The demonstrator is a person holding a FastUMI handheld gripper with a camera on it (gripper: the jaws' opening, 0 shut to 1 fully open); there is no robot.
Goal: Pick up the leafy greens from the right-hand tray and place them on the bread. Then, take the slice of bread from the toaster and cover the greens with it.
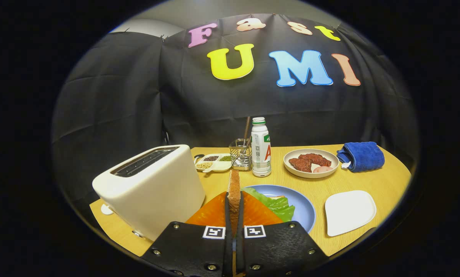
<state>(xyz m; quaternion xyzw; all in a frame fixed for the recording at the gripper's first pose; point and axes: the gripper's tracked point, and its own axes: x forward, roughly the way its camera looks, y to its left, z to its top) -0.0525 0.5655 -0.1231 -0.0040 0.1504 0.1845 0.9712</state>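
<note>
Your gripper (234,215) is sitting at the bottom centre of the frame, its fingers pressing together on a bread slice (234,192) that is standing on edge between them, so you are seeing only its thin crust side. The fingers and the slice are hiding the middle of the blue plate (305,206) just beyond them; any bread lying on it is covered and cannot be made out. The greens (278,204) are lying on that plate, peeking out to the right of the fingers. Left of the fingers, the white toaster (153,184) is filling the lower left, its far end cut off by the round edge; you cannot tell whether anything is sitting in its slots. At lower right a white tray (349,211) is lying flat on the table (384,181). Further back, right of centre, a plate of meat (310,162) is sitting beside a rolled blue towel (361,156). At centre a bottle (260,148) is standing next to a wire holder (240,154) and a small seed dish (213,162). The wooden table is running back to a black cloth wall.
</note>
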